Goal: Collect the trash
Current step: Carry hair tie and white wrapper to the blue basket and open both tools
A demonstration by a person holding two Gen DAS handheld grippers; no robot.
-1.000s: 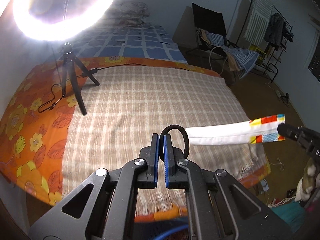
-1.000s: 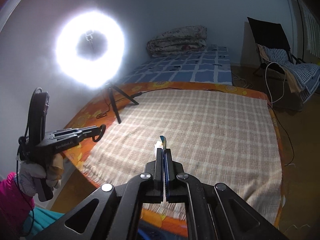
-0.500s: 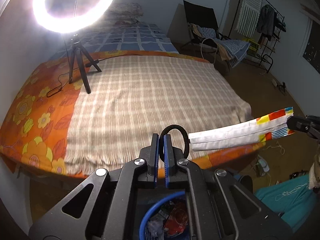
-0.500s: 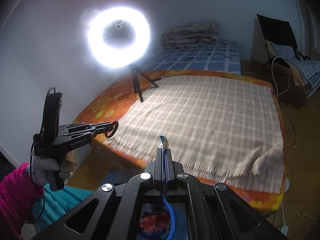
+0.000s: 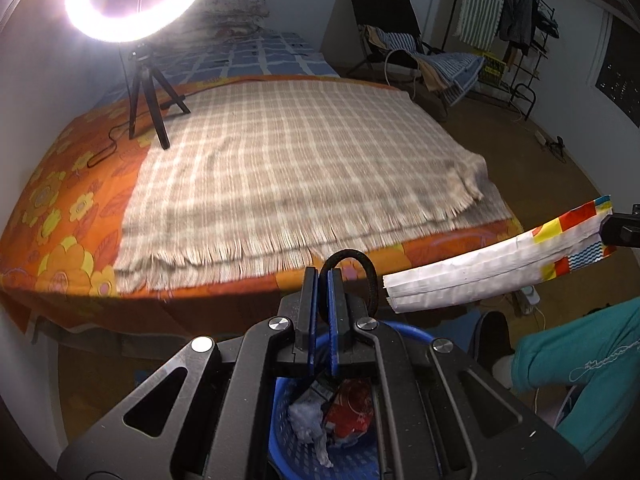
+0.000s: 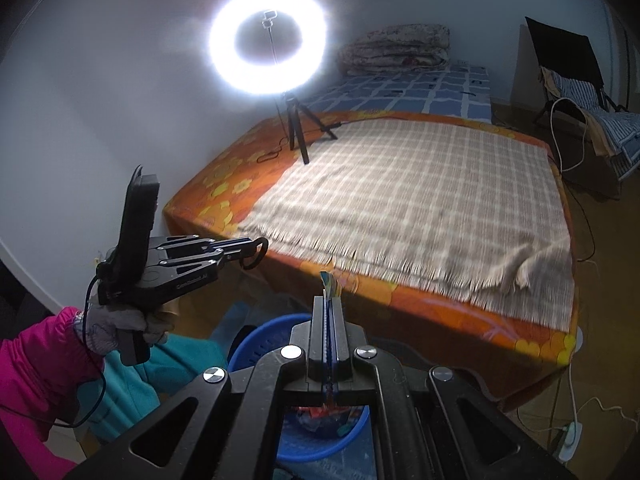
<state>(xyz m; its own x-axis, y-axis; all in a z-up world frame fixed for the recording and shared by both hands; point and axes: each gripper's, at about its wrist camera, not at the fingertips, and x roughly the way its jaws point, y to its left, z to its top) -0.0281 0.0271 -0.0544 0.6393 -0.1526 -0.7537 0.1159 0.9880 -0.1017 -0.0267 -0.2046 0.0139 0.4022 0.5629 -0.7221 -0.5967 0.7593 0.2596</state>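
From each wrist we look forward and steeply down, just off the bed's [image 5: 280,168] fringed near edge; both views share the blue basket [image 6: 256,340] close below.

Cloth, plastic and paper under your grippers

Your matt black plastic left gripper [image 5: 321,276] pinches a dull black rubbery loop [image 5: 362,276]; your right gripper [image 6: 330,304] clamps a creased white paper wrapper with colour-printed end [image 5: 496,264]. Below you see the perforated blue plastic basket [image 5: 352,456], beyond it the fringed woven beige checked blanket [image 5: 288,168] on smooth orange floral cloth sheet [image 5: 52,216].
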